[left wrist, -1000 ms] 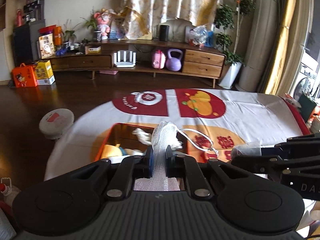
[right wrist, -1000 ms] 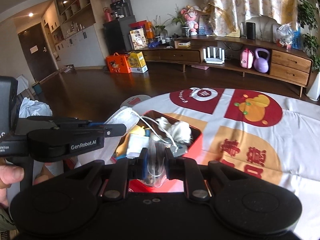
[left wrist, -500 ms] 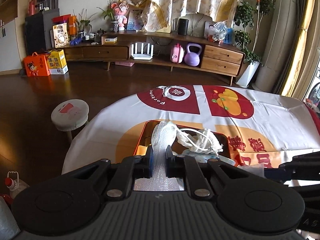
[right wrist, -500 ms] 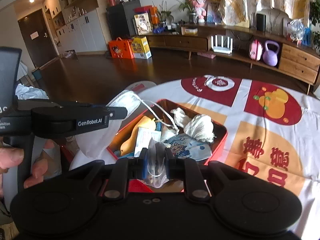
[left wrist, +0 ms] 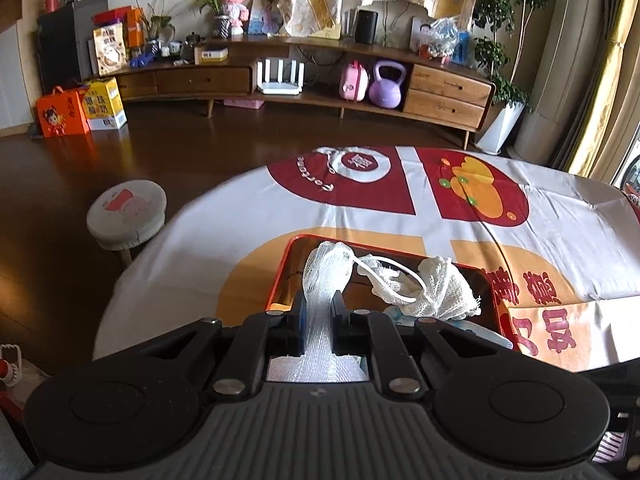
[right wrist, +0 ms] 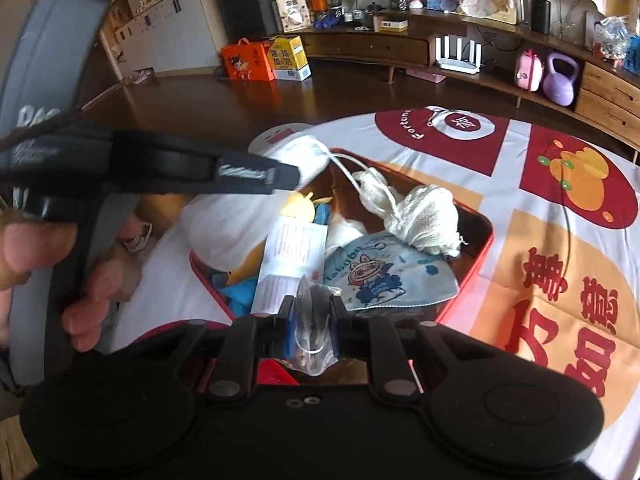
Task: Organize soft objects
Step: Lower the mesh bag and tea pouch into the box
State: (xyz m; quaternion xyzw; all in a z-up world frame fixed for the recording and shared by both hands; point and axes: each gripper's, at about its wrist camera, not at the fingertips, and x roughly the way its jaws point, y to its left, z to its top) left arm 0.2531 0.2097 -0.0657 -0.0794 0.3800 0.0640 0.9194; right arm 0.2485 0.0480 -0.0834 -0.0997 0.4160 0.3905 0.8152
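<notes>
My left gripper point(left wrist: 317, 312) is shut on a white face mask point(left wrist: 326, 276) and holds it over the near left corner of a red tin box point(left wrist: 496, 300). The mask's ear loop trails to a white gauze bundle point(left wrist: 436, 288) in the box. My right gripper point(right wrist: 313, 316) is shut on a small clear plastic bag point(right wrist: 312, 320) above the box's near edge point(right wrist: 472, 276). In the right wrist view the left gripper point(right wrist: 296, 178) hangs over the box's far left side. The box holds the gauze bundle point(right wrist: 424, 220), a printed blue mask point(right wrist: 380, 276) and a leaflet point(right wrist: 288, 264).
The box sits on a table with a red, orange and white cloth point(left wrist: 400, 216). A small round stool point(left wrist: 126, 216) stands on the floor to the left. A low wooden cabinet point(left wrist: 320, 80) runs along the far wall.
Both grippers moved closer over the box and lower. The left gripper with the mask now sits over the box's left side. The right gripper still holds the plastic bag.
</notes>
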